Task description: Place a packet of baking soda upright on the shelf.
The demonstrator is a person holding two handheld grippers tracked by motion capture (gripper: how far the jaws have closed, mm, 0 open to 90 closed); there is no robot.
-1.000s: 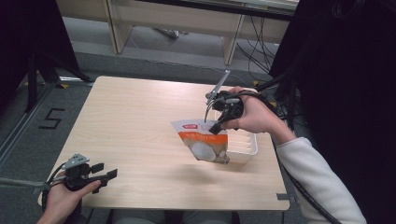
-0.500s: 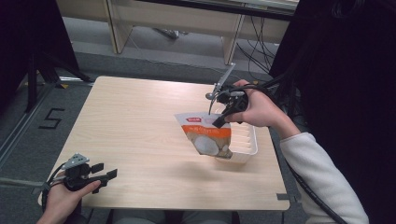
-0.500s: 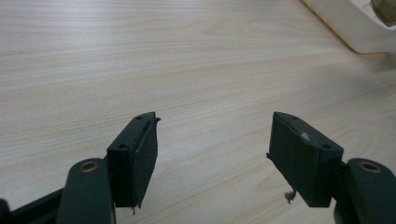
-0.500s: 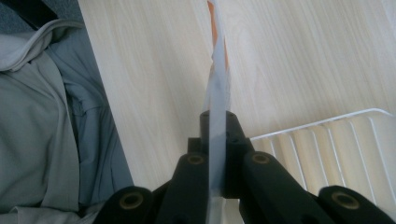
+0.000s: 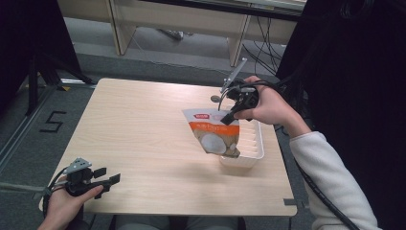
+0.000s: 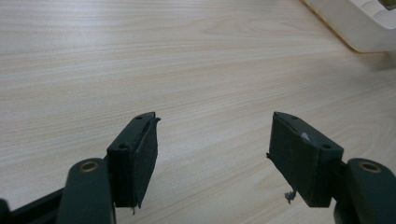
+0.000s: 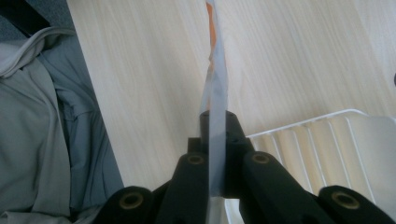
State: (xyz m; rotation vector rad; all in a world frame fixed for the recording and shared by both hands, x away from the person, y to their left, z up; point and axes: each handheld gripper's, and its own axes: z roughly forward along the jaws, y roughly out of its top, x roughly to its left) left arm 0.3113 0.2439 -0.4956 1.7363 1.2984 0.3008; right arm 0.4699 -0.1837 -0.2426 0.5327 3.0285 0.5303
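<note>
An orange and white snack pouch (image 5: 213, 133) hangs tilted above the table, its lower end over the left side of a white ribbed tray (image 5: 253, 143). My right gripper (image 5: 229, 115) is shut on the pouch's top edge; in the right gripper view the pouch (image 7: 214, 93) shows edge-on, pinched between the black jaws, with the tray (image 7: 327, 140) to the right. My left gripper (image 5: 107, 177) rests at the table's front left corner, open, nothing between its fingers. In the left gripper view its pads (image 6: 140, 154) stand wide apart over bare wood.
The wooden table (image 5: 143, 124) carries the tray at its right side. A small round metal object (image 5: 215, 99) lies behind the pouch. Cables trail off the table's far right. A corner of the tray (image 6: 359, 28) shows in the left gripper view.
My right gripper has carried the pouch a little to the right and farther back, its lower end now more over the tray. The left gripper has stayed put.
</note>
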